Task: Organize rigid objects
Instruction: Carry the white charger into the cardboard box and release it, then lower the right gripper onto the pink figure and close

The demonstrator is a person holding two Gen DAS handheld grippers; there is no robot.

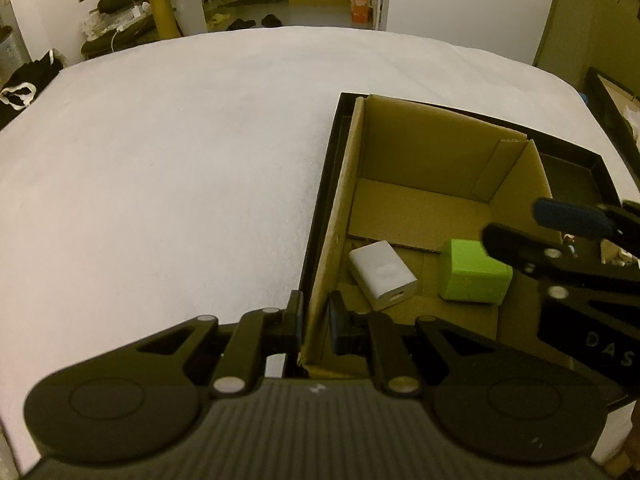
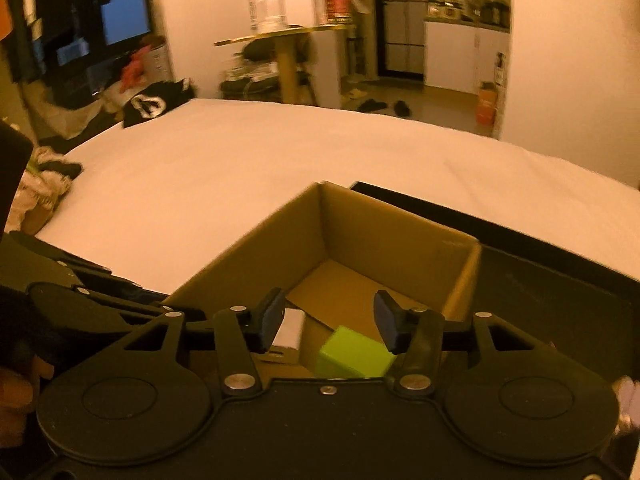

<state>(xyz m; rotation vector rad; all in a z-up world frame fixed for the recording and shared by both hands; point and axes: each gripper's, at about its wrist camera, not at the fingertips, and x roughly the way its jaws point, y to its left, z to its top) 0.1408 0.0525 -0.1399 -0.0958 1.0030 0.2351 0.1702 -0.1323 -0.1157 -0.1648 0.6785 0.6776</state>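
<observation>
Bed (image 1: 160,160), white cover, carries everything; its left part bare of task items.

Left hand-held gripper (image 1: 314,322): fingers straddle the left wall of the cardboard box (image 1: 420,148), one pad outside, one inside, near the box's near-left corner. Pads close on the wall; full contact not resolvable, but it reads as clenched on the wall. Judgement: it pins the box so it won't slide on the soft cover while items go in.

Cardboard box sits inside a black tray (image 1: 320,200), against the tray's left edge, toward the bed's right side. Open top.

Inside, on the box floor, near end: white charger block (image 1: 382,274) lying flat, left; green cube (image 1: 472,276) just right of it, apart, slightly tilted.

Right hand-held gripper (image 2: 330,324): released, jaws spread wide, nothing between them, hovering over the box's near-right part above the green cube (image 2: 354,356). Judgement: cube just deposited or about to be taken; cannot tell which.
</observation>
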